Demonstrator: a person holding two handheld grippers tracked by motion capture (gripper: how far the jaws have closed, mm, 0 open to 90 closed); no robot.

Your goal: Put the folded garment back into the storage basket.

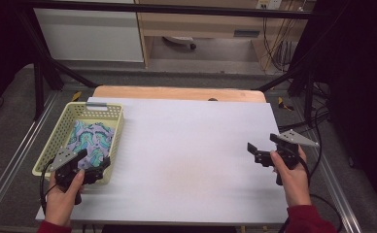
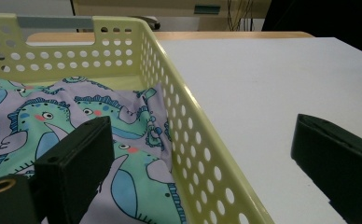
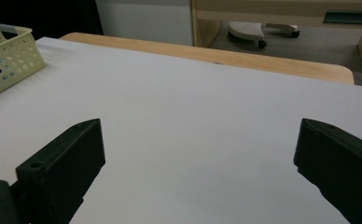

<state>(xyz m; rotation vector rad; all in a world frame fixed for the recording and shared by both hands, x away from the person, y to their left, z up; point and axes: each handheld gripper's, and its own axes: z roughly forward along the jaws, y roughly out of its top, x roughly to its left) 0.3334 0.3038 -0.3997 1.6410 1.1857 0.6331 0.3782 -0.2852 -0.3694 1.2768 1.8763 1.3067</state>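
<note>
The patterned cloth (image 2: 76, 140) lies crumpled in the pale yellow basket (image 1: 110, 112) at the counter's (image 1: 191, 145) left edge. The left gripper (image 1: 95, 167) hovers at the basket's near right corner, fingers (image 2: 76, 163) wide apart astride the wall, gripping nothing. The right gripper (image 1: 260, 150), well apart, gapes empty over bare counter.
</note>
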